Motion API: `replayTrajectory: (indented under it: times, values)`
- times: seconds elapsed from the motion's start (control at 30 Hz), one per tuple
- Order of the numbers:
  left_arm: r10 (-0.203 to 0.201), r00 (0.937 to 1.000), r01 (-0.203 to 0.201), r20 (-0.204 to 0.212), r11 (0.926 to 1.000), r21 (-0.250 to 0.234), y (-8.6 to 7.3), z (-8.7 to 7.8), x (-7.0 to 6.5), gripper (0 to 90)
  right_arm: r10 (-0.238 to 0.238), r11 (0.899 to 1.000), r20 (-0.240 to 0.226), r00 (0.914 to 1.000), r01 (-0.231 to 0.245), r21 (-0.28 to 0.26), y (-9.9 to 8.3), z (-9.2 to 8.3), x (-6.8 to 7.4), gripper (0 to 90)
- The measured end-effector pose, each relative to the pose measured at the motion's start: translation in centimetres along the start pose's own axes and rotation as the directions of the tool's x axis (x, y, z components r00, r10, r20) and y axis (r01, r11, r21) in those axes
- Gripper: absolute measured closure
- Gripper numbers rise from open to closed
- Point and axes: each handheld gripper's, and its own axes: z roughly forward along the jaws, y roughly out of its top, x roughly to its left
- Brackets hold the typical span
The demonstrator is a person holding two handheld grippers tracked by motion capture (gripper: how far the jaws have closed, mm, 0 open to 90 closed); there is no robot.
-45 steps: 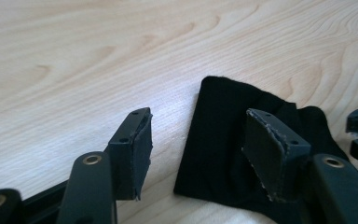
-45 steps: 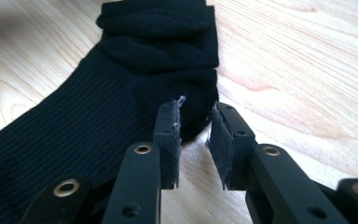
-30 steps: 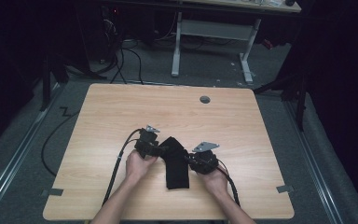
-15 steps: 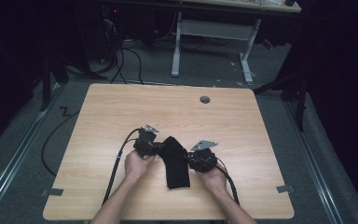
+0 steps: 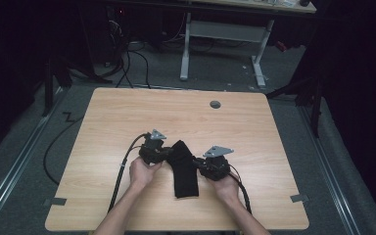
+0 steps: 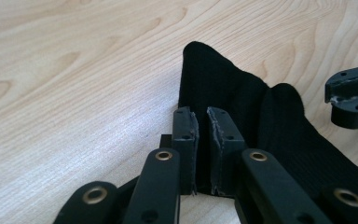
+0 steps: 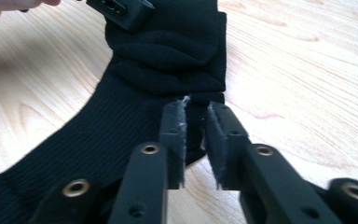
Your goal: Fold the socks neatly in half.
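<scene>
Fingers of the left gripper (image 6: 202,140) stand nearly closed, with a fold of the black sock (image 6: 242,107) pinched in the narrow slot between them. Fingers of the right gripper (image 7: 196,140) are parted a little; the sock's edge lies in the gap, but no firm grip shows.

Sock: lies flat on the counter (image 5: 127,117) between the two grippers, upper end doubled over in a soft lump just ahead of the right fingers, long ribbed part trailing toward the person. In the high view the sock (image 5: 183,169) sits between the left gripper (image 5: 162,154) and right gripper (image 5: 199,166), both touching it.

Judgement: step in hand looks like folding or straightening the sock. To do it well, the right fingers should close on a full layer of cloth before any pull. Left should keep its pinch low to the counter so the fold does not slip. Move both hands together; uneven tension would twist the ribbing.

Beyond: bare wood, a round grommet (image 5: 215,104) well ahead of the fingers.
</scene>
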Motion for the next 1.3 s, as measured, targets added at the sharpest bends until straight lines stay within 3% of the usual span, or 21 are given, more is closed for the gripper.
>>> replayTrajectory:
  times: [0.2, 0.37, 0.47, 0.67, 0.77, 0.97, 1.17, 1.3]
  values:
    - [0.051, 0.9987, -0.051, 0.001, 0.9982, -0.032, 0.2, -0.9, -0.5, 82.7, -0.024, 1.0, -0.026, 0.9994, 0.023, -0.011, 0.2, -0.4, 0.3, 88.6]
    - [0.087, 0.9961, -0.086, 0.011, 0.9951, -0.048, 0.3, -1.2, -0.9, 83.1, -0.044, 0.998, -0.04, 0.9982, 0.043, -0.036, 1.0, -0.8, 0.9, 89.1]
    - [0.089, 0.9959, -0.088, 0.018, 0.9944, -0.058, 0.3, -1.4, -1.0, 83.1, -0.056, 0.997, -0.041, 0.9976, 0.054, -0.053, 1.8, -1.0, 1.4, 89.0]
    - [0.112, 0.9934, -0.11, 0.026, 0.992, -0.061, 0.7, -1.7, -1.1, 83.1, -0.051, 0.997, -0.051, 0.9974, 0.048, -0.056, 3.1, -0.1, 1.8, 88.6]
    - [0.139, 0.99, -0.136, 0.027, 0.9877, -0.077, 1.0, -2.1, -1.6, 83.1, -0.042, 0.999, -0.061, 0.9972, 0.04, -0.025, 3.3, 1.0, 1.9, 88.4]
    - [0.214, 0.9765, -0.212, 0.022, 0.9745, -0.072, 0.9, -2.6, -2.8, 82.8, -0.026, 0.999, -0.072, 0.9971, 0.028, 0.023, 2.7, 2.4, 1.9, 87.7]
    - [0.245, 0.9682, -0.242, 0.05, 0.968, -0.067, -0.5, -2.2, -3.7, 82.6, -0.028, 0.998, -0.08, 0.9964, 0.033, 0.056, 1.8, 3.2, 2.1, 87.4]
    - [0.246, 0.9667, -0.244, 0.069, 0.9688, -0.045, -1.5, -1.5, -4.2, 82.6, -0.022, 0.996, -0.082, 0.9964, 0.029, 0.08, 1.1, 3.6, 2.2, 85.9]
